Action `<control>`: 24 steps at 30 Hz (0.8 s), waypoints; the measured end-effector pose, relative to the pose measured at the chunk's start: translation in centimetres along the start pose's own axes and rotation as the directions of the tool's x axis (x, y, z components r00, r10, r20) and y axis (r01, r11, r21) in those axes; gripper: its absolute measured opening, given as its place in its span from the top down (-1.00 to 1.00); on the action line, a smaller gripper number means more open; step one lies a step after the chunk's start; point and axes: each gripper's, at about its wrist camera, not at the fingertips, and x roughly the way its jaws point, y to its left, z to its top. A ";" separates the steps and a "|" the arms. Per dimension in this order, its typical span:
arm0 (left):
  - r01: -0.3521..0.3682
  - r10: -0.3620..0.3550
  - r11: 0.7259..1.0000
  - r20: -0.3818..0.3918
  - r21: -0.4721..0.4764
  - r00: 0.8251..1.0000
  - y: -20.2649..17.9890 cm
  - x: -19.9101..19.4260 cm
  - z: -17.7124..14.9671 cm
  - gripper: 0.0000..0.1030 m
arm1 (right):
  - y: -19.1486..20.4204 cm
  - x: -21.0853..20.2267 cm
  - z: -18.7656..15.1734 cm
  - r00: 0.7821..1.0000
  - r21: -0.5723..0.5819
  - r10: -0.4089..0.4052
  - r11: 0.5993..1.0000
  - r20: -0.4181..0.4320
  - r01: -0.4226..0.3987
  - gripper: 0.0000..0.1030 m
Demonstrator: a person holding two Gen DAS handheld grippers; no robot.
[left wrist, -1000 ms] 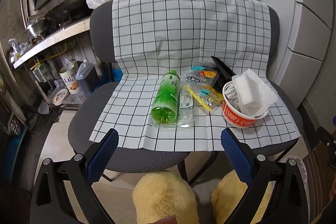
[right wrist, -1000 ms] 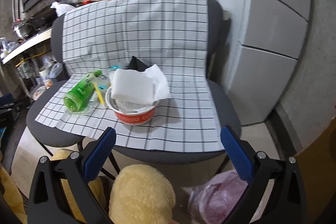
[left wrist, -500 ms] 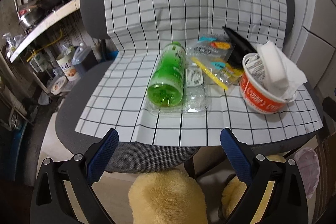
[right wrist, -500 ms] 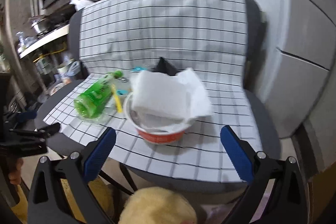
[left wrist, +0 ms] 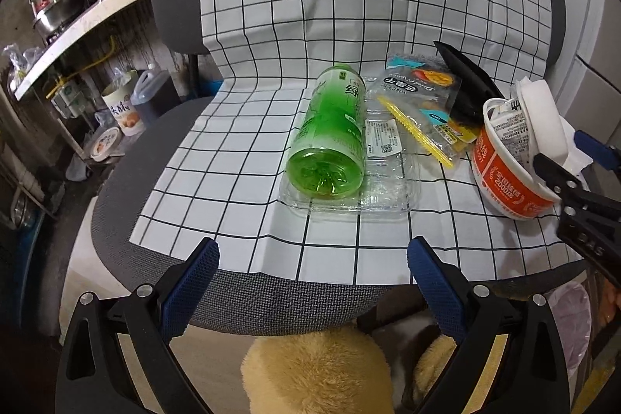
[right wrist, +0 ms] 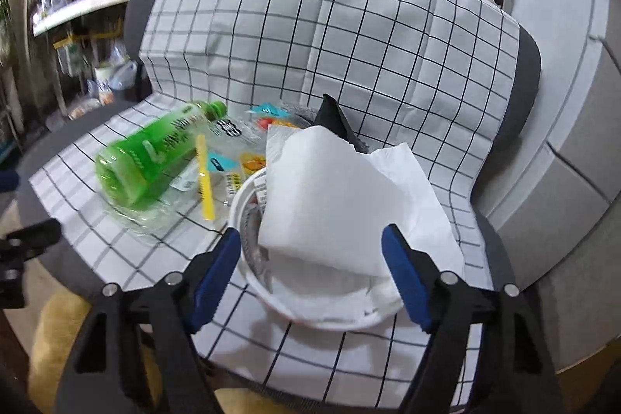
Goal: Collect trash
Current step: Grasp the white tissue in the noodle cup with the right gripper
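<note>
Paper-stuffed cup (right wrist: 310, 313) is sitting on the chair's cloth (right wrist: 388, 26), light and crushable; right gripper (right wrist: 310, 243) is closing around its rim, not yet pressing. Left gripper (left wrist: 312, 258) is hanging apart, empty. Beyond, bottle (left wrist: 330, 138) is lying, slippery.

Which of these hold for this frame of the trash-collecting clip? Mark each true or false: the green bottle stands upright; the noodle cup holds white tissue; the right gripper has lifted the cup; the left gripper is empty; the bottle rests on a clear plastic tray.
1. The green bottle stands upright. False: it lies on its side.
2. The noodle cup holds white tissue. True.
3. The right gripper has lifted the cup. False: the cup sits on the checked cloth, with the jaws on either side of its rim, just closing in.
4. The left gripper is empty. True.
5. The bottle rests on a clear plastic tray. True.
</note>
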 end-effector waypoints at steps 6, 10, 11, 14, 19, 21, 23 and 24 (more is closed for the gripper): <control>0.017 -0.017 1.000 0.004 -0.005 1.000 0.6 0.0 -0.3 -0.86 | 0.6 0.8 0.1 0.996 -0.055 -0.091 0.994 -0.003 0.091 0.02; 0.016 -0.015 1.000 0.020 -0.020 1.000 1.2 -0.5 -0.3 -0.86 | -0.7 -0.3 0.3 0.997 -0.021 -0.081 0.996 0.018 0.082 0.21; 0.017 -0.016 1.000 0.023 -0.025 1.000 1.3 -0.7 -0.3 -0.86 | -0.9 -0.6 0.5 0.998 -0.009 -0.065 0.998 0.021 0.065 0.21; 0.016 -0.015 1.000 0.030 -0.020 0.999 1.2 -1.4 -0.4 -0.86 | -2.4 -1.3 0.9 1.000 0.058 0.019 0.998 0.023 -0.020 0.19; 0.029 -0.029 1.000 0.034 0.003 0.999 0.7 -2.6 -0.8 -0.86 | -3.0 -1.4 0.8 0.998 0.085 0.053 0.995 0.025 -0.055 0.22; 0.047 -0.047 0.999 0.037 0.009 0.998 0.5 -2.9 -0.9 -0.86 | -3.1 -1.4 0.6 0.998 0.094 0.057 0.994 0.033 -0.059 0.33; 0.053 -0.054 0.998 0.041 0.012 0.998 0.3 -3.2 -1.0 -0.86 | -3.5 -2.4 0.7 0.993 0.114 0.082 0.989 0.088 -0.092 0.34; 0.052 -0.053 0.999 0.044 0.014 0.998 0.1 -3.3 -0.9 -0.86 | -3.7 -2.9 0.7 0.991 0.119 0.079 0.989 0.111 -0.092 0.34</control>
